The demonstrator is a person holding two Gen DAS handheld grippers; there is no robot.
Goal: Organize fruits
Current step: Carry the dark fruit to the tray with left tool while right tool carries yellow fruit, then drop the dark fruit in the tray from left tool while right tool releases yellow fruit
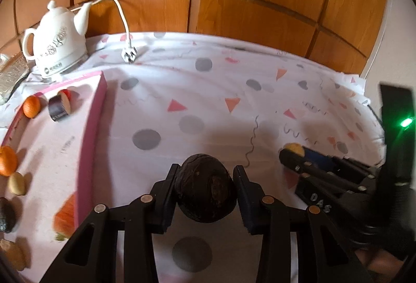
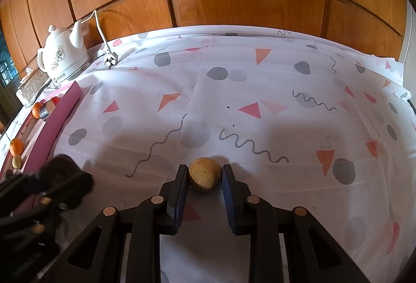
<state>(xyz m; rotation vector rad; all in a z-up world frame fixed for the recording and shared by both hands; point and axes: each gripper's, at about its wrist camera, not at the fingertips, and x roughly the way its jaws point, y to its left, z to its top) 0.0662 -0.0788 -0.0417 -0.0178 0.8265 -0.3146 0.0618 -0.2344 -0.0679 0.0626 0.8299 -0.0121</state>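
Both tools clamped: left tool dark fruit, right tool tan fruit.

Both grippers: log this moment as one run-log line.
left gripper: shut on dark fruit | right gripper: shut on tan fruit | pink tray: holds other fruits
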